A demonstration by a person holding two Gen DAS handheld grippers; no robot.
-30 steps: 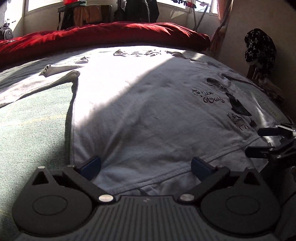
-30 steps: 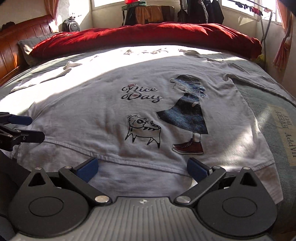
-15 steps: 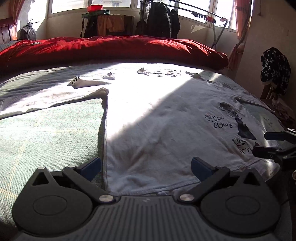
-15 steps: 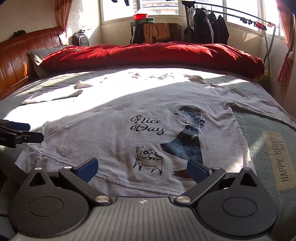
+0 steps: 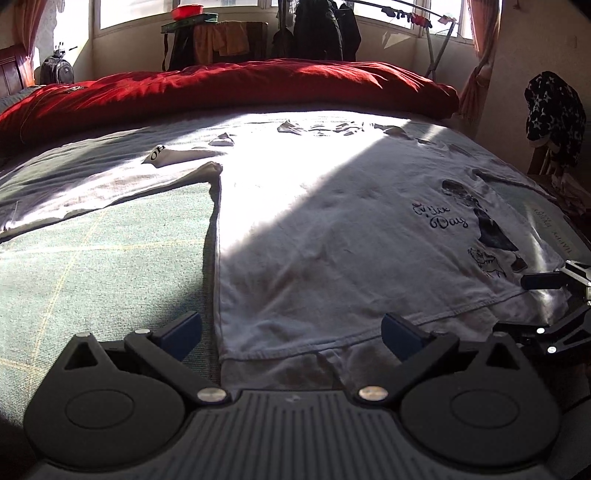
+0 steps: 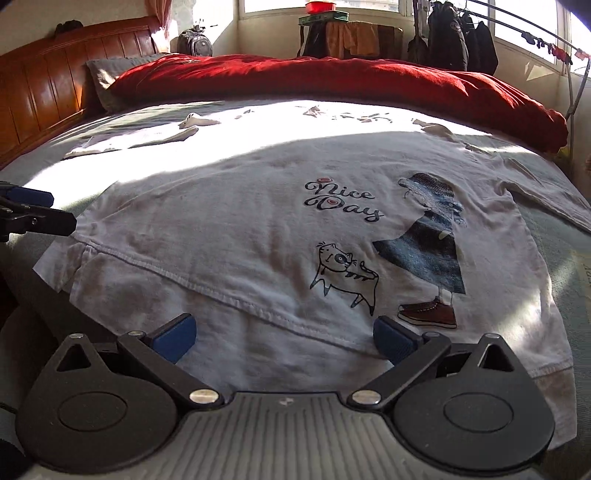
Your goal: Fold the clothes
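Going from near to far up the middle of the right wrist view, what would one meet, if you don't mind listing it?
Right tongs → white shirt's hem → cat print → "Nice Day" lettering → red duvet → window.

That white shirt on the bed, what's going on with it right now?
A person is about to fold the white shirt, which lies spread flat, print side up, on the bed. The left gripper and right gripper are both open at the shirt's bottom hem, one near each corner. Neither has gripped the cloth, and no fold has been made yet.
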